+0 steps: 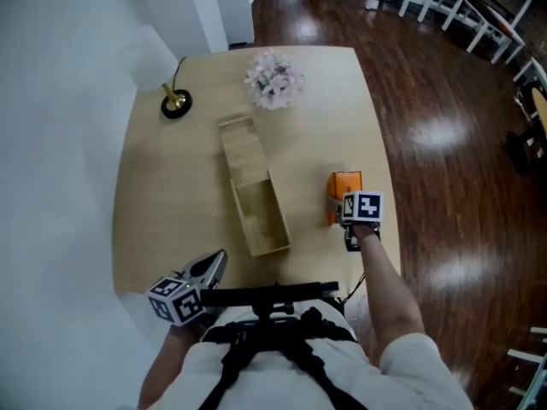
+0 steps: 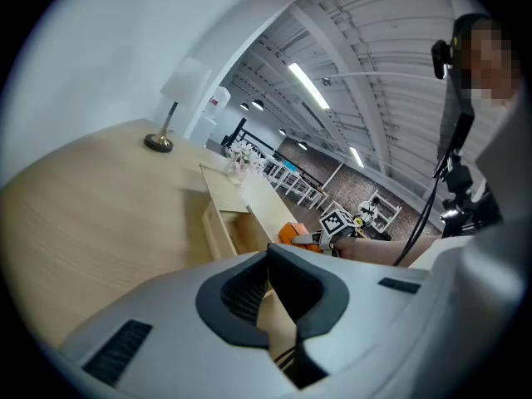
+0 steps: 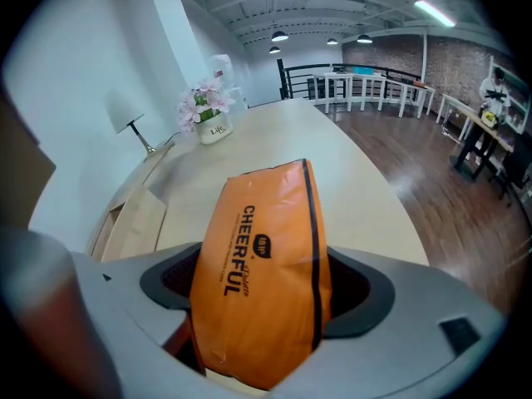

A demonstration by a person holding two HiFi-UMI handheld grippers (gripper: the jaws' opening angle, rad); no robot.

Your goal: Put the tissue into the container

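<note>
The tissue pack (image 1: 345, 188), orange with black print, lies on the table's right side. My right gripper (image 1: 350, 213) reaches round its near end. In the right gripper view the pack (image 3: 262, 264) fills the gap between the jaws of my right gripper (image 3: 266, 306), which stand wide, and I see no pad pressing it. The container (image 1: 256, 202) is a long open wooden box in the table's middle, its lid slid toward the far end. My left gripper (image 1: 208, 272) rests shut near the front left edge, empty, and is seen again in its own view (image 2: 270, 293).
A vase of pink flowers (image 1: 273, 79) stands at the far side of the round table (image 1: 154, 195). A lamp base (image 1: 176, 103) sits far left. Beyond the right edge is dark wooden floor (image 1: 444, 143) with white chairs further off.
</note>
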